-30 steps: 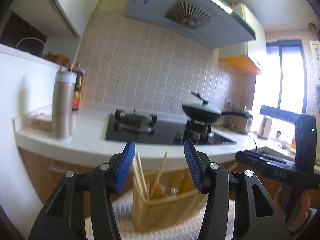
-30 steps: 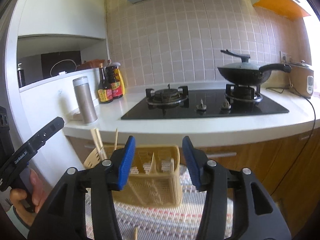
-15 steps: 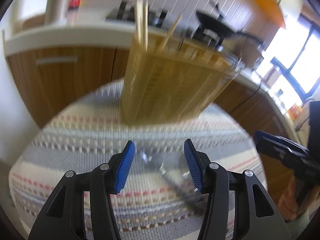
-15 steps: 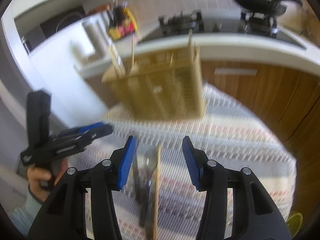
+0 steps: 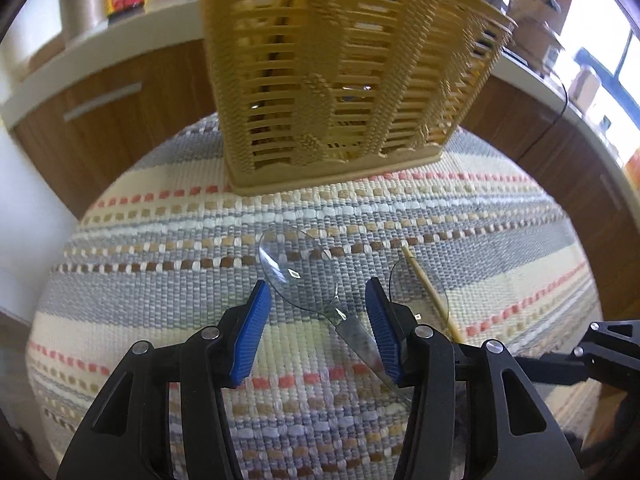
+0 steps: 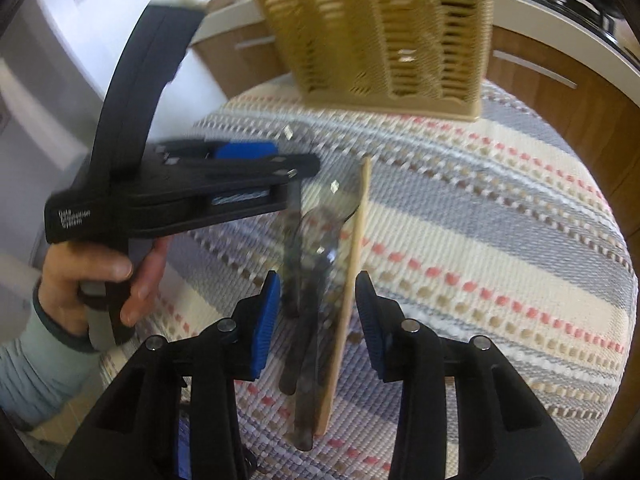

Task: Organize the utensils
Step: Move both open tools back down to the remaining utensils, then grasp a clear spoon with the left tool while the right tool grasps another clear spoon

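striped mat (image 5: 160, 280) | left tool (image 5: 318, 304) closing astride clear spoon (image 5: 296, 272) | right tool (image 6: 318, 300) closing astride chopstick (image 6: 352, 264)

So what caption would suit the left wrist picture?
Left gripper, jaws closing, straddles a clear spoon on the striped mat, before the slatted utensil basket.

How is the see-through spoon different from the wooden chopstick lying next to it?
The spoon is clear, so the striped cloth shows through it; the chopstick is solid pale wood. The spoon widens into a round bowl; the chopstick is a thin straight stick. Both lie flat on the cloth in front of the basket.
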### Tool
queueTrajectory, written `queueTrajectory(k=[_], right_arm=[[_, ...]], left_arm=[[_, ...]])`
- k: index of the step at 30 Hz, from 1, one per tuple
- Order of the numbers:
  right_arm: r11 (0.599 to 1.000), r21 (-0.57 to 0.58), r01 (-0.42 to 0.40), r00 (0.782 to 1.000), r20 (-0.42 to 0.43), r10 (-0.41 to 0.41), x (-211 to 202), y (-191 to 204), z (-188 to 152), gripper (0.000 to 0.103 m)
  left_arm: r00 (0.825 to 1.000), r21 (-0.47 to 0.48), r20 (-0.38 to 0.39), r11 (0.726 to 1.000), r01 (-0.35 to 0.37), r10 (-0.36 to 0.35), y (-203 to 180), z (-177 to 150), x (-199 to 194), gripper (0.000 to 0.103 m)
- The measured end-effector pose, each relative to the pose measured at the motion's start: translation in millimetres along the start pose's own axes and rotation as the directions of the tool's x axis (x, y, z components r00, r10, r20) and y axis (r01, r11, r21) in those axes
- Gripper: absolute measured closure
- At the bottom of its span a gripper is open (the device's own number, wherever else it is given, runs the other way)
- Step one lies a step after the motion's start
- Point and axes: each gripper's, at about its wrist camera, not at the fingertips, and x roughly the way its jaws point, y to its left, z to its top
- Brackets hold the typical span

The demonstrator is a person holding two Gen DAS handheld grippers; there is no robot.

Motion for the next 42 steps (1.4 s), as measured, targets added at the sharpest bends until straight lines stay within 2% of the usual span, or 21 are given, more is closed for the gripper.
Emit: queueTrajectory(k=[3, 9, 16, 21, 22, 23, 25, 27, 36, 42], right_arm=[[0.999, -0.035, 0.014, 1.000, -0.020, -0.015, 9, 9, -2, 0.071], [0.995, -0.072, 0.064, 0.996, -0.051, -0.067, 25, 21, -5, 0.079], [0.991, -0.108, 0.076, 0.996, -0.046, -0.082, 33, 41, -6, 0.080], [0.978, -0.156, 0.137, 0.987, -0.063, -0.148, 46, 59, -9, 0.080], [0.974, -0.170, 0.151, 0.984, -0.063, -0.164, 47, 63, -11, 0.083], [0.969, -0.181, 0.168, 0.982, -0.061, -0.181, 48, 66, -11, 0.089], [0.962, -0.191, 0.195, 0.976, -0.060, -0.209, 51, 72, -12, 0.090], [0.965, -0.186, 0.187, 0.977, -0.064, -0.202, 52, 74, -12, 0.094], [0.978, -0.122, 0.170, 0.985, 0.001, -0.172, 20, 65, -22, 0.094], [0.979, -0.030, 0.200, 0.980, 0.023, -0.200, -4, 21, -13, 0.094]], left_arm=[[0.999, 0.065, 0.011, 0.997, -0.051, 0.050, -9, -3, 3, 0.064], [0.998, 0.104, 0.015, 0.993, -0.060, 0.059, -14, -2, 1, 0.079], [1.000, 0.092, 0.009, 0.995, -0.029, 0.028, 1, -3, -4, 0.082], [1.000, 0.092, 0.013, 0.995, -0.025, 0.024, 6, -6, -6, 0.082], [1.000, 0.090, 0.014, 0.996, -0.022, 0.021, 7, -6, -6, 0.082], [1.000, 0.090, 0.014, 0.996, -0.020, 0.018, 8, -7, -6, 0.082], [1.000, 0.090, 0.014, 0.996, -0.014, 0.013, 10, -7, -7, 0.082], [1.000, 0.089, 0.012, 0.996, -0.006, 0.005, 13, -8, -7, 0.082], [1.000, 0.091, 0.007, 0.996, 0.020, -0.021, 22, -13, -13, 0.084], [0.999, 0.128, -0.020, 0.990, 0.050, -0.048, 23, -18, -18, 0.085]])
